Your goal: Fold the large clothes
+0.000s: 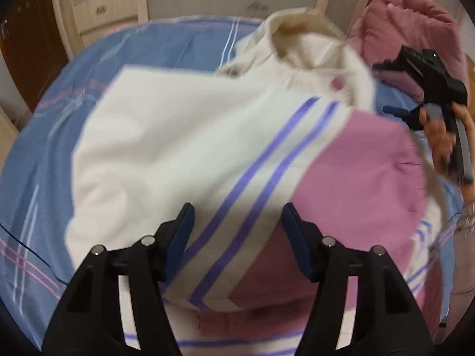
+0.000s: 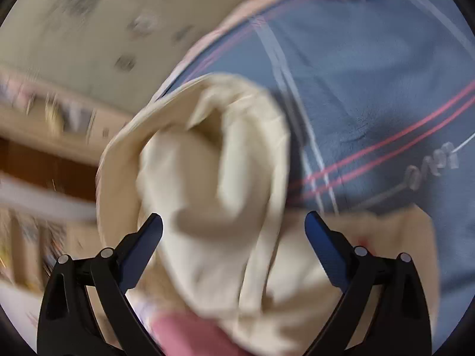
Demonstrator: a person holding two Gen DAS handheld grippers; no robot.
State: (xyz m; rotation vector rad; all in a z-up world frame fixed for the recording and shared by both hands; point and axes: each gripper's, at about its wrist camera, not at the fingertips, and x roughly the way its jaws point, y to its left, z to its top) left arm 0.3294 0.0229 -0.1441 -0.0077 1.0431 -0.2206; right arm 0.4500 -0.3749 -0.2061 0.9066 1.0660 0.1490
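**Bedroom fold: both tongs just let go, hood comes next**

Blue bedsheet [image 1: 166, 44] with pink and white stripes covers the bed, cream cabinets stand behind it, and a pink bundle [image 1: 415, 29] sits at its far corner. On that bed lies your garment, a hoodie [image 1: 178, 136] in white, pink and cream with two purple stripes across it. It looks partly folded, with a white panel laid over the body and the pink block to the right. Its cream hood [image 2: 213, 178] bulges up at the far end, rumpled and open-mouthed.

You seem to be between folds. Your left tongs [image 1: 237, 222] stand spread above the striped part, and nothing is pinched. Your right tongs [image 2: 234, 228] are spread wide too, with the hood lying loose between them, not gripped; that view is heavily blurred.

Next, I judge, the hood needs tucking flat onto the body. Take its rim with one pair, and keep the panel below from shifting.
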